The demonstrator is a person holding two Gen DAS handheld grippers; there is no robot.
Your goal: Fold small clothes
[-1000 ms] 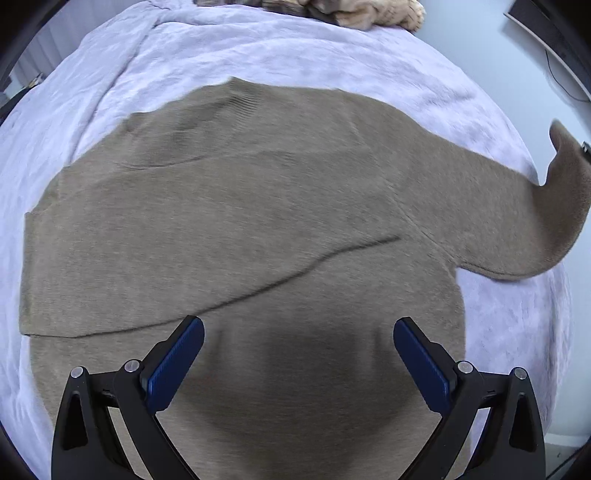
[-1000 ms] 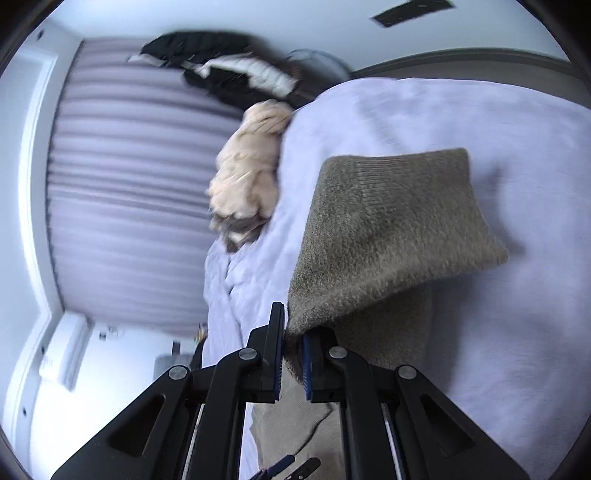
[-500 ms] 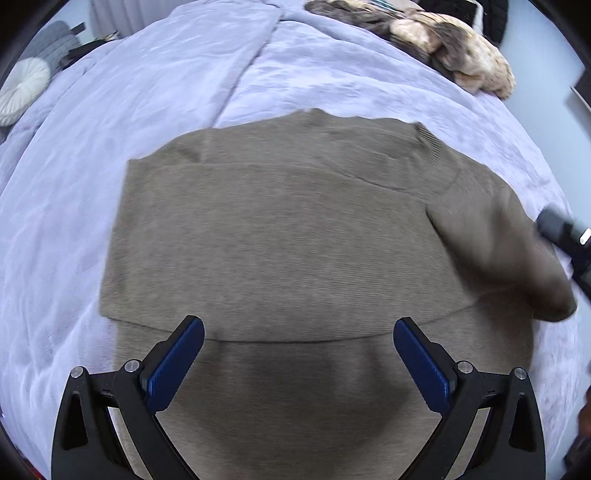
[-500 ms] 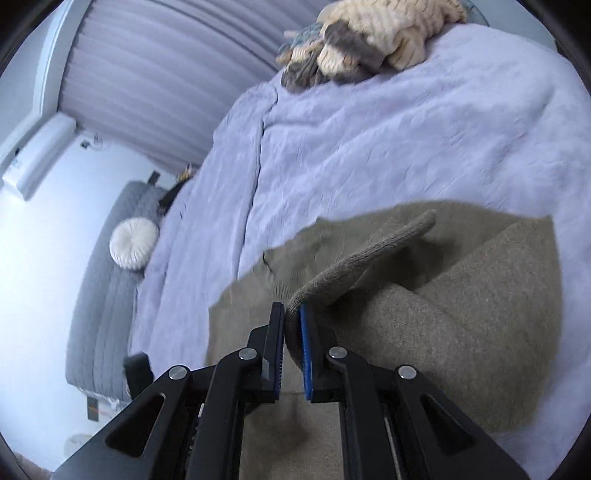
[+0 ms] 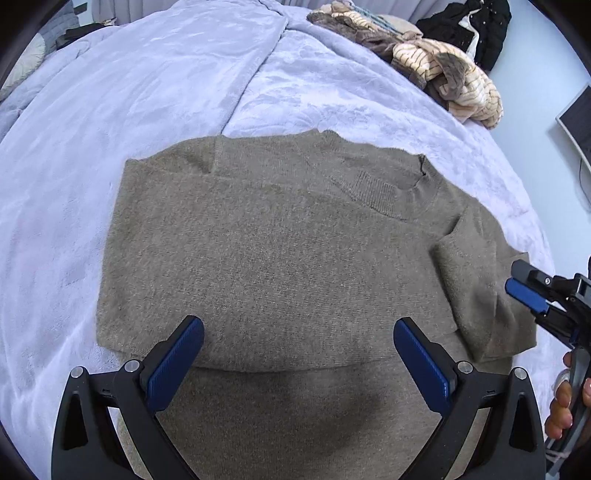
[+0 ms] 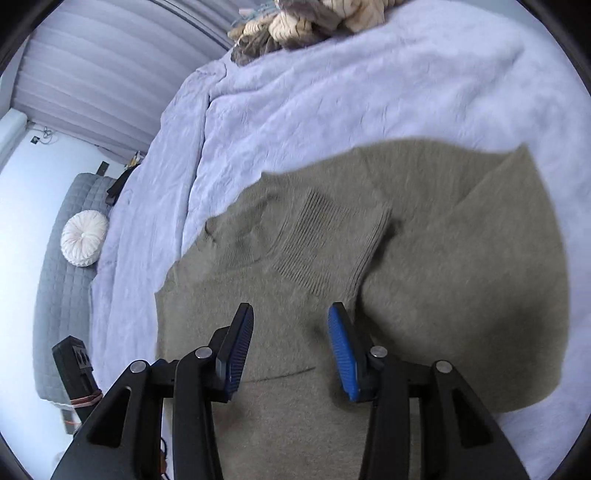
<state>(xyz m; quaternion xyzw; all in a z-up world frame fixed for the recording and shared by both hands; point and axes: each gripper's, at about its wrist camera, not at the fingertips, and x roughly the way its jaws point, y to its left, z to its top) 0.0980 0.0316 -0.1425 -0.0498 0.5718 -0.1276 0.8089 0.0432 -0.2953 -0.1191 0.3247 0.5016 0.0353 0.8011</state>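
A taupe knit sweater (image 5: 277, 251) lies flat on the lavender blanket (image 5: 147, 92). Its right sleeve (image 5: 476, 280) is folded in over the body, and the ribbed cuff (image 6: 325, 243) rests on the chest. My right gripper (image 6: 291, 314) hovers just behind that cuff with its jaws opening. Nothing is between its pads, only sweater fabric (image 6: 461, 295) below. In the left wrist view, the right gripper (image 5: 524, 291) enters from the right edge, held by a hand (image 5: 561, 406). My left gripper (image 5: 298, 332) stands open above the lower body, holding nothing.
A heap of cream, striped and brown clothes (image 5: 443, 74) lies at the far end of the bed, with dark garments (image 5: 469, 26) behind it. A grey couch with a round white cushion (image 6: 83, 243) stands left of the bed. A screen edge (image 5: 576, 125) shows at right.
The right gripper carried the sleeve in from the bed's side over the sweater body, then parted its jaws and let the cuff drop. The left gripper stayed open while shifting across the sweater.
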